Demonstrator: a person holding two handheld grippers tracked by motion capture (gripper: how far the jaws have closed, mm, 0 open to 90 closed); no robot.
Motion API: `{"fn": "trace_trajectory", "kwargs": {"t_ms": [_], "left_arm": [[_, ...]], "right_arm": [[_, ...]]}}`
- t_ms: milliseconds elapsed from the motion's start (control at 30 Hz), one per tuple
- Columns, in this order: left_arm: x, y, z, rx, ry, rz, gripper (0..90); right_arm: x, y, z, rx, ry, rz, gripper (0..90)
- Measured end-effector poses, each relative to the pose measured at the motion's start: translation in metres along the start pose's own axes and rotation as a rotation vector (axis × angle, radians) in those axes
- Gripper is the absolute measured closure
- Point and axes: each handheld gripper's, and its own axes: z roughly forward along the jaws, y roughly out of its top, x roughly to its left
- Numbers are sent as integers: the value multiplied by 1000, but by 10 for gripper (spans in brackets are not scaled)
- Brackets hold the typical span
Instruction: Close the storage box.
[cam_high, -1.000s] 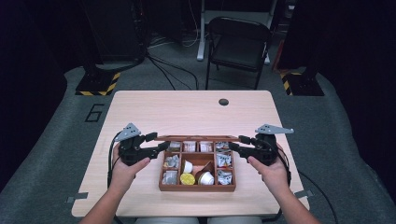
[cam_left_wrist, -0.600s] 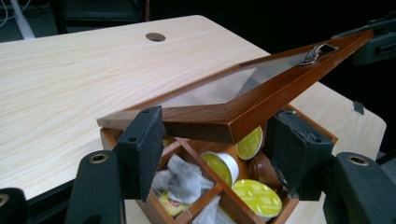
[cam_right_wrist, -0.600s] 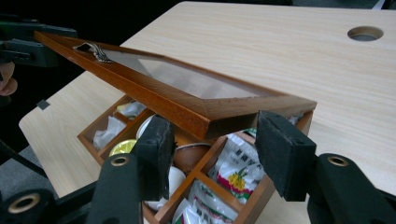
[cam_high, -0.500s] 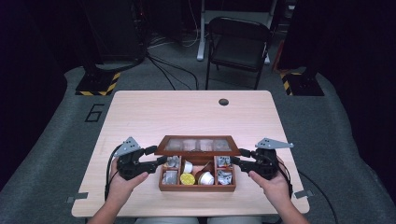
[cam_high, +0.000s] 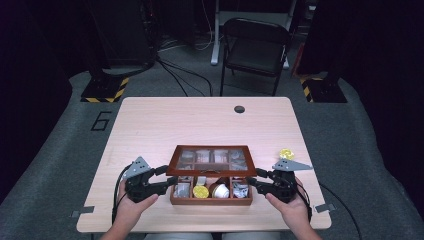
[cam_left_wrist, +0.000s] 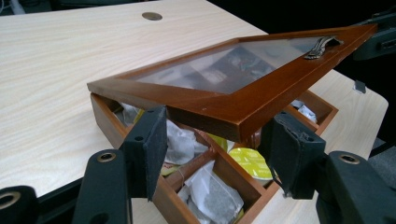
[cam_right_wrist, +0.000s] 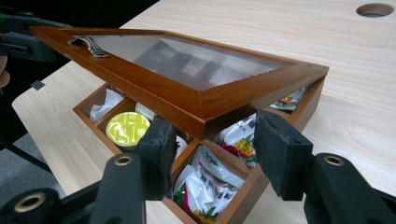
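A brown wooden box (cam_high: 210, 201) with compartments of tea bags and a yellow-topped capsule (cam_high: 201, 191) stands near the table's front edge. Its glass-paned lid (cam_high: 212, 160) hangs half raised, tilted down toward the back. My left gripper (cam_high: 170, 179) holds the lid's front left corner (cam_left_wrist: 224, 107), one pad against each side of it. At the front right corner (cam_right_wrist: 205, 112) my right gripper (cam_high: 254, 180) grips the same way. Both pairs of jaws have just been closing with the lid between them. A metal handle (cam_left_wrist: 322, 46) sits on the lid's front rail.
A second yellow capsule (cam_high: 286, 153) lies on the table (cam_high: 200, 120) right of the box. A round cable hole (cam_high: 239, 109) is at the far edge. Beyond the table stands a black chair (cam_high: 255, 50). Cables trail across the floor.
Both hands have sunk and come toward me. The lid has tipped down from nearly upright to a low slant over the box.
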Motion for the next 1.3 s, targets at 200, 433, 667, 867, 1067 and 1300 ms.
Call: {"fn": "trace_trajectory", "kwargs": {"t_ms": [200, 433, 667, 867, 1067, 1300], "left_arm": [[-5, -12, 1, 20, 13, -6, 417], [-7, -25, 4, 45, 15, -21, 417], [-8, -31, 6, 74, 24, 6, 417], [-10, -33, 6, 90, 20, 27, 419], [-13, -36, 8, 106, 16, 34, 419], [-14, -39, 10, 121, 25, 35, 419]], "right_arm": [[1, -13, 3, 7, -2, -1, 489], [4, -25, 6, 35, -23, -35, 488], [5, -35, 11, 50, -28, -42, 488], [5, -39, 11, 50, -39, -64, 484], [4, -43, 12, 60, -36, -63, 482], [4, -47, 12, 78, -40, -68, 479]]}}
